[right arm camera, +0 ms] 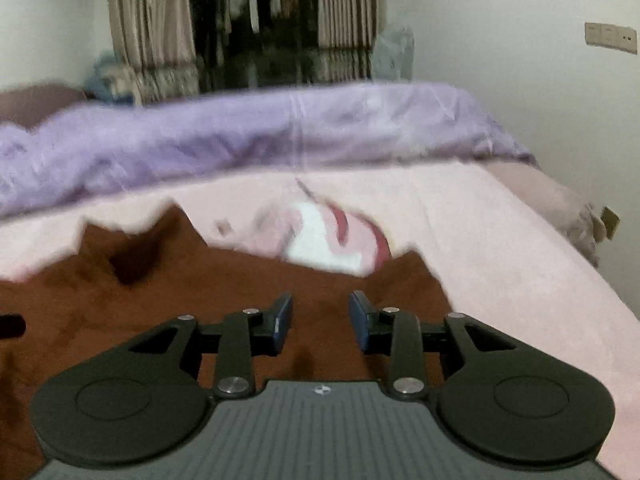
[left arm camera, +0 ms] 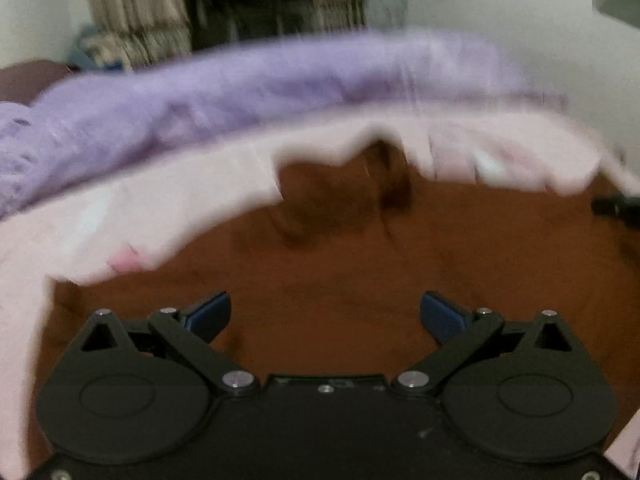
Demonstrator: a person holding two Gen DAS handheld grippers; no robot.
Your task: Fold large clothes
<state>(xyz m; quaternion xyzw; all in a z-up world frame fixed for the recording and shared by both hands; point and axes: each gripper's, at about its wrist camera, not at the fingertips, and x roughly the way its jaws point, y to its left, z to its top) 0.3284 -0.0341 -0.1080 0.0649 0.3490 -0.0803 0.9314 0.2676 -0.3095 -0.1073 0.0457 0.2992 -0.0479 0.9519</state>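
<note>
A large brown garment (left arm camera: 360, 264) lies spread on a pink bed sheet (left arm camera: 100, 216). My left gripper (left arm camera: 325, 316) is wide open above the brown cloth, holding nothing. In the right wrist view the same brown garment (right arm camera: 180, 280) covers the near left of the bed. My right gripper (right arm camera: 320, 322) is open with a narrower gap, above the garment's right part, empty. Both views are blurred by motion.
A rumpled purple duvet (right arm camera: 240, 136) lies across the far side of the bed. A pink and white printed patch (right arm camera: 332, 236) shows on the sheet (right arm camera: 500, 240) beyond the brown cloth. Curtains and a dark wardrobe opening (right arm camera: 256, 32) stand behind. The bed's right edge (right arm camera: 592, 280) drops off near the wall.
</note>
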